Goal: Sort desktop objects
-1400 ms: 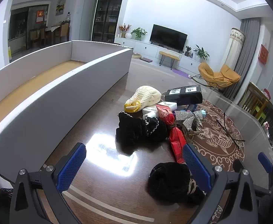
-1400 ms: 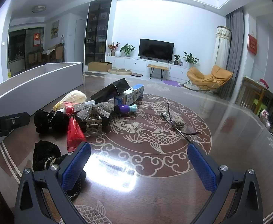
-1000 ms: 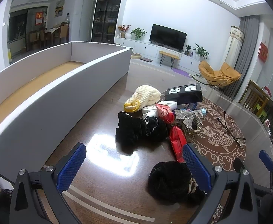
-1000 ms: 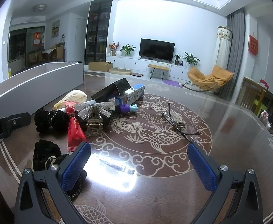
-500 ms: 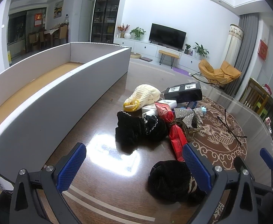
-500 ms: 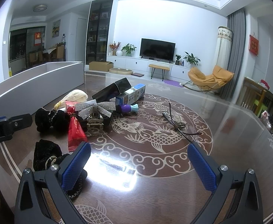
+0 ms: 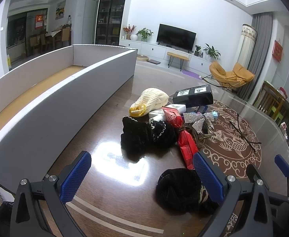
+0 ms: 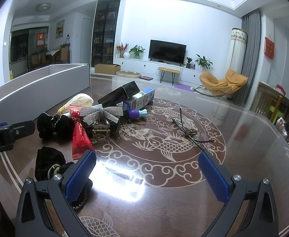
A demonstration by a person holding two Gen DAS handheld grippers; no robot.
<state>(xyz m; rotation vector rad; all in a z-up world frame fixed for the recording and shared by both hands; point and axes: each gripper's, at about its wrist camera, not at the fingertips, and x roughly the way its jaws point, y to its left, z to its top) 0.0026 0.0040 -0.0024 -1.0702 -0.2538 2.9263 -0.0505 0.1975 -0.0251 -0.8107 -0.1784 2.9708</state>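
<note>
A pile of objects lies on the dark table: a cream knit pouch (image 7: 151, 99), a black box (image 7: 192, 96), black fabric pieces (image 7: 146, 136), a red packet (image 7: 185, 144), a silver bow clip (image 7: 198, 121) and a black velvet bundle (image 7: 180, 189). Glasses (image 8: 189, 131) lie apart to the right. My left gripper (image 7: 142, 179) is open and empty, with the velvet bundle by its right finger. My right gripper (image 8: 147, 174) is open and empty over bare table. The red packet (image 8: 80, 136), bow clip (image 8: 100, 113) and a blue-and-white box (image 8: 139, 99) show in the right wrist view.
A long white open box (image 7: 51, 83) with a tan floor stands along the table's left side. The left gripper's body (image 8: 4, 136) shows at the left of the right wrist view. The table edge (image 8: 286, 136) curves at the right.
Both views have shifted very slightly. Both grippers stay open and the objects lie as before.
</note>
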